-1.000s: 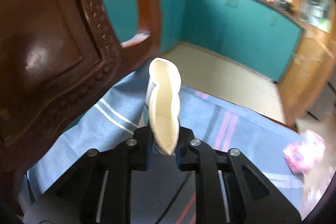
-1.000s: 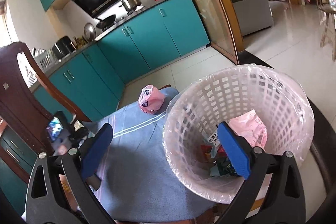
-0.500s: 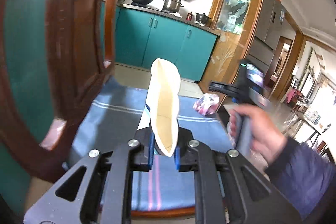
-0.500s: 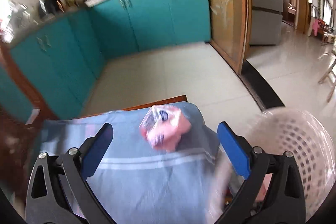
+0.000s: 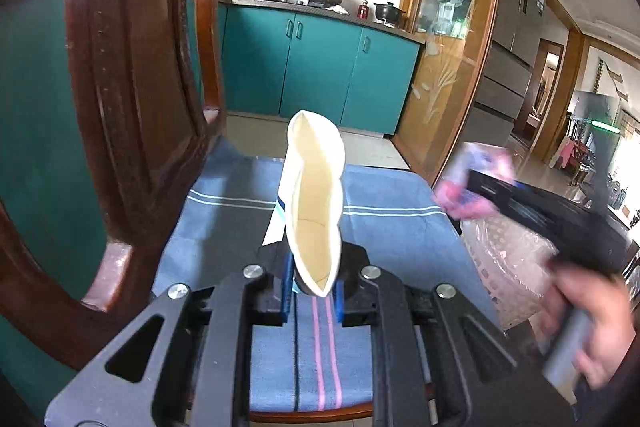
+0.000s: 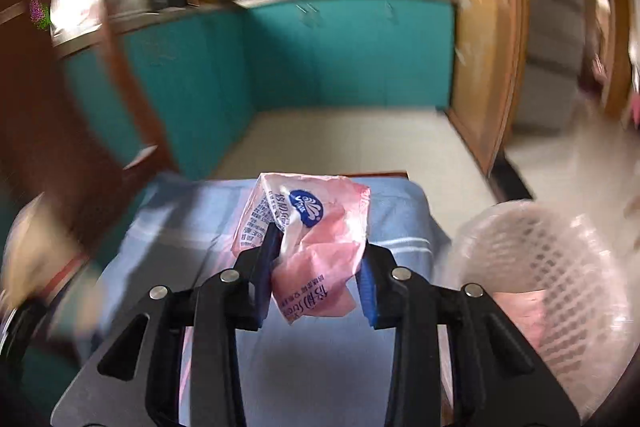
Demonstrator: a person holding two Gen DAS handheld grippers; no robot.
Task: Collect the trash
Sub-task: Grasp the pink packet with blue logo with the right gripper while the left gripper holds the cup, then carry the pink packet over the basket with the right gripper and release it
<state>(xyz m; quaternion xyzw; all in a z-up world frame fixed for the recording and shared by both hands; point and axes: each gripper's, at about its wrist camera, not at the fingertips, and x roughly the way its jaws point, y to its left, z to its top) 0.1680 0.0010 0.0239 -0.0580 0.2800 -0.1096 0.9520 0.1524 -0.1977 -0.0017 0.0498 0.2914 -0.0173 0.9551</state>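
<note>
Pink wrapper [image 6: 308, 247]: crumpled, pinched between the right tongs [image 6: 316, 267], whose jaws have just closed onto it; it sits above the blue cloth [image 6: 312, 367], presumably on its way to the lined basket [image 6: 560, 287] just to the right. Flattened paper cup [image 5: 314, 203]: clamped upright at its base by the left tongs [image 5: 312, 291], narrow grip, probably next for the basket. Chair back [image 5: 132, 87] stands close on the left.

The left claw [image 5: 312, 293] pointed forward and down, its jaws pinched on a flattened paper cup [image 5: 314, 203]. The right claw [image 6: 316, 267] had just been closing, its jaws gripping a crumpled pink tissue packet [image 6: 308, 239]. The right hand [image 5: 592, 331] clasped its handle.
</note>
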